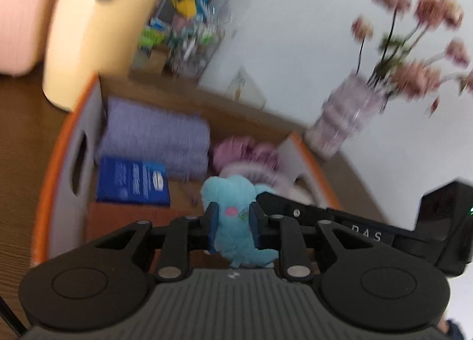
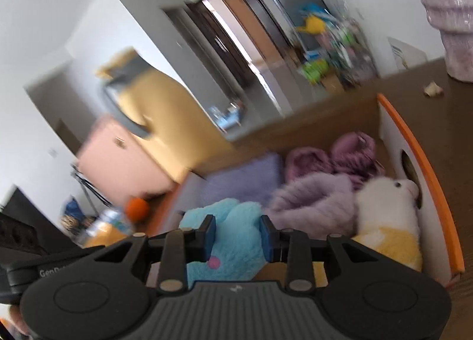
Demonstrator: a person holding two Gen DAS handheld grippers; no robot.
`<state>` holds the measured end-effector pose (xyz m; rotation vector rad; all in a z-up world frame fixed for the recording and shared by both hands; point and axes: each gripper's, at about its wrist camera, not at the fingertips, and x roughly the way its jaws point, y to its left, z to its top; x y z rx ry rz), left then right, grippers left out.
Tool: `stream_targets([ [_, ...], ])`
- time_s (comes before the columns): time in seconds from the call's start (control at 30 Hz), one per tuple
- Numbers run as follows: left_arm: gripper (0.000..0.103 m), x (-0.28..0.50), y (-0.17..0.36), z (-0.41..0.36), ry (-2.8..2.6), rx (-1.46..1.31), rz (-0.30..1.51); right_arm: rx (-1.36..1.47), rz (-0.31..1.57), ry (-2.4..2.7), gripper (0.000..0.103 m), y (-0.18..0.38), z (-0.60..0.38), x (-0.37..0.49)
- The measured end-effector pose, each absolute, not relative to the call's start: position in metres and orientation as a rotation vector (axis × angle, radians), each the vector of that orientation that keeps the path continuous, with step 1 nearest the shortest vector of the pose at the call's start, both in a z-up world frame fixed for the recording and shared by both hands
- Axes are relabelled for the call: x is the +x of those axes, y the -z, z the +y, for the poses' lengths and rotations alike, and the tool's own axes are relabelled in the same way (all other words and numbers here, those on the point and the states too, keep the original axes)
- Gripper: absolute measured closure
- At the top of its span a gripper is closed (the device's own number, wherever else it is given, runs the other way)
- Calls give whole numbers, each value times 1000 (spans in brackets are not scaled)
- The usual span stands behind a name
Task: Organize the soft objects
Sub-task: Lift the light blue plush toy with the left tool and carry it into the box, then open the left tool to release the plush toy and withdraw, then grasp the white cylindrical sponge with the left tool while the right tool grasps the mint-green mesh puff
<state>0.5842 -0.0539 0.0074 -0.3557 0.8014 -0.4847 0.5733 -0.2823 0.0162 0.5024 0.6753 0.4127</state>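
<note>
Carrying the blue plush (image 1: pixel 236 215) over the box (image 1: pixel 63 162), both tongs share it: left gripper (image 1: pixel 233 221) clenched on one part, right gripper (image 2: pixel 238 235) clenched on another. Next, I judge, lower it into the bare spot beside the towel (image 1: pixel 156 139) and let go.
</note>
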Motion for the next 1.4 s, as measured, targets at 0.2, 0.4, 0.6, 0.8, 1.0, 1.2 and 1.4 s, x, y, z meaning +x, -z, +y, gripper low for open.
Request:
stream_targets([
  [0.2, 86, 582, 19, -69, 474, -244, 839, 247, 765, -358, 77, 13, -265, 583],
  [0.4, 85, 570, -2, -66, 468, -204, 811, 120, 806, -351, 76, 13, -248, 593],
  [0.6, 77, 533, -53, -46, 400, -147, 706, 79, 787, -352, 74, 2, -247, 589],
  [0.8, 46, 471, -93, -24, 248, -11, 568, 78, 640, -340, 73, -73, -268, 528],
  [1.0, 17, 395, -115, 1, 177, 17, 410, 13, 517, -308, 56, -131, -291, 440],
  [1.2, 16, 358, -120, 5, 174, 23, 392, 21, 447, -288, 53, -147, -310, 371],
  [1.4, 10, 311, -107, 9, 175, -31, 356, 17, 386, -290, 47, -150, -305, 328],
])
